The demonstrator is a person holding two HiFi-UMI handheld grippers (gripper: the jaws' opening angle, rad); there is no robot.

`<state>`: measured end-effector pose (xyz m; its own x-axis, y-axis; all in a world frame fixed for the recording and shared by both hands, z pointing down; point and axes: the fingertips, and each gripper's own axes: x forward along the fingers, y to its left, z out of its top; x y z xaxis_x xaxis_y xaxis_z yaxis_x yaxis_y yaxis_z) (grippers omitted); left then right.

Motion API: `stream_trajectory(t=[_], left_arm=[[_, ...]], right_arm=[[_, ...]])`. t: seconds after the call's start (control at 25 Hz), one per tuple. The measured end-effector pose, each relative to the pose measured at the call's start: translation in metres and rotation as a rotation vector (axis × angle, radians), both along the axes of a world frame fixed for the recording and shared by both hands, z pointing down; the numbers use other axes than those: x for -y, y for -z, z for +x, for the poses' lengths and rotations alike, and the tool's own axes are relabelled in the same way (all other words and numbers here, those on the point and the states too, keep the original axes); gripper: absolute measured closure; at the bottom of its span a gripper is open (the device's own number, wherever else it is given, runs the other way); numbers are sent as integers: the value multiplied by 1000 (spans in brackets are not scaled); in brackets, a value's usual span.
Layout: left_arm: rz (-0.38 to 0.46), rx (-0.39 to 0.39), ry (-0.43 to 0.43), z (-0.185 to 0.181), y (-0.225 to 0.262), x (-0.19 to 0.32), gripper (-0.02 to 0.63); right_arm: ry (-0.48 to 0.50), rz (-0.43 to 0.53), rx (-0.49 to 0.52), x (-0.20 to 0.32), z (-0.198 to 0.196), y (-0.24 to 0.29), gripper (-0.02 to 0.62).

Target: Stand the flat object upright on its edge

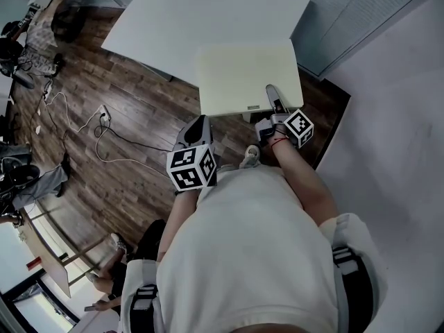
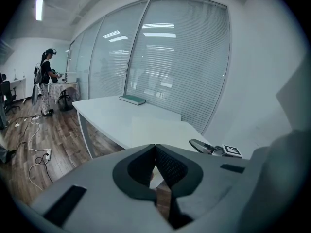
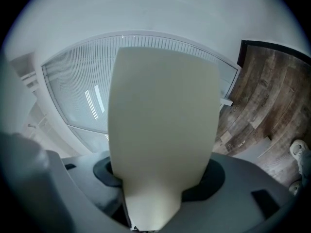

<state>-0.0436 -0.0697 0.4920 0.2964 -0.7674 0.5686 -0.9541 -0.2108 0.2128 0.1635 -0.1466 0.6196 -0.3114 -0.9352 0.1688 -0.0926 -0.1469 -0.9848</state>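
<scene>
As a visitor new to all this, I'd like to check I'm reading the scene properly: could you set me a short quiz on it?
1. True or false: the right tool grips the cream flat rectangular board.
2. What lies at the far edge of the white table? A) a flat green book B) a red mug C) a laptop
3. Fill in: the left tool has its jaws ____, with nothing between them.
Key: 1 true; 2 A; 3 shut.
</scene>
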Motion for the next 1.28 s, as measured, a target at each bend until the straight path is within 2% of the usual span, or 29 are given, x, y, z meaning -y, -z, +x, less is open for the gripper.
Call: stream_trajectory(t=[0.88,1.28], left_arm=[[40,-25,-25,7,2,-9,586],[50,-38,-7,10,4,-6,586]], right_arm=[[40,19,-109,-15,26,28,327],[77,67,-241,-9,31,61,330]])
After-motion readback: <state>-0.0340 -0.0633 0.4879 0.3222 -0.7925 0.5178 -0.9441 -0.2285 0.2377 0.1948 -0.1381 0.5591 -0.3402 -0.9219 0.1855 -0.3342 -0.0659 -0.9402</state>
